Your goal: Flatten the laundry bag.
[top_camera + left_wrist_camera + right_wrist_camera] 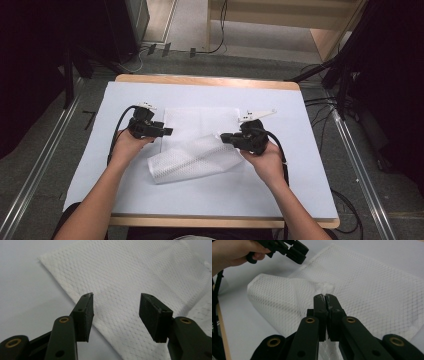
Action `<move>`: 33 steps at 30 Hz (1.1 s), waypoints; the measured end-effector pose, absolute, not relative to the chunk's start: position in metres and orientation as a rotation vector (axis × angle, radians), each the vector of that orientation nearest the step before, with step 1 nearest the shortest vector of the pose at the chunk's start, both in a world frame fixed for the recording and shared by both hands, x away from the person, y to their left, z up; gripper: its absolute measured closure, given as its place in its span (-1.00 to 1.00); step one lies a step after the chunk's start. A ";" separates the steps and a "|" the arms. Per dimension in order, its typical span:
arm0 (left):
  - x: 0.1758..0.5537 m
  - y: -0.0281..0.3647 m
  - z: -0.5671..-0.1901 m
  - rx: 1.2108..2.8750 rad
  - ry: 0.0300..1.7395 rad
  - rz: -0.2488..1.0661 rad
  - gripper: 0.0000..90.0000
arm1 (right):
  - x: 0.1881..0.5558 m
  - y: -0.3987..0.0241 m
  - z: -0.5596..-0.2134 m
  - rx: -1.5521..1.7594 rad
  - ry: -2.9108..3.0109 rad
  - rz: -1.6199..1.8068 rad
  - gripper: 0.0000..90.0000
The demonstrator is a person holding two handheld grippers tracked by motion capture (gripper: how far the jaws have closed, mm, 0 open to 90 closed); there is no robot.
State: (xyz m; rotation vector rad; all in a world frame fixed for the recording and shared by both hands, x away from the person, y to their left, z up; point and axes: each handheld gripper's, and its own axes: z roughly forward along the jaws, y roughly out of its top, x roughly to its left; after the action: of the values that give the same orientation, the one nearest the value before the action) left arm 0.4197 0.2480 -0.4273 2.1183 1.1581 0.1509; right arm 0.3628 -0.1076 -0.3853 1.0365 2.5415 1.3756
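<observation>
A white mesh cloth (200,145) lies on the white table cover (125,185), with its near part folded over into a loose roll running toward the lower left. My right gripper (223,137) is shut on a bunched corner of that fold, and in the right gripper view the closed jaws (325,296) pinch mesh, with the cloth (367,282) spreading beyond them. My left gripper (169,131) hovers at the cloth's left edge. Its jaws (116,295) stand open over the flat cloth (125,272) with nothing between them. The right gripper view also shows the left gripper (297,255).
The wooden table edge (210,80) borders the cover at the back. Cables (117,132) trail from both grippers. Dark stands (340,75) and floor rails (50,145) flank the table. The cover is bare to the left, right and front of the cloth.
</observation>
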 end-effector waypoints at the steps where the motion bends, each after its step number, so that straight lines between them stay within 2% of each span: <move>1: 0.420 0.248 -0.427 2.122 1.158 0.150 0.03 | 0.360 -0.109 -0.384 1.040 2.539 1.379 0.99; 33: 0.422 0.247 -0.430 2.143 1.166 0.150 0.02 | 0.307 -0.158 -0.387 1.065 2.513 1.396 0.96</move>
State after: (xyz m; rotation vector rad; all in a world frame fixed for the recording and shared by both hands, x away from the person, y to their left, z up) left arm 0.4222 0.2469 -0.4305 2.1433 1.1655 0.1497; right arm 0.3072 -0.1582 -0.3869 1.0653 2.5126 1.3956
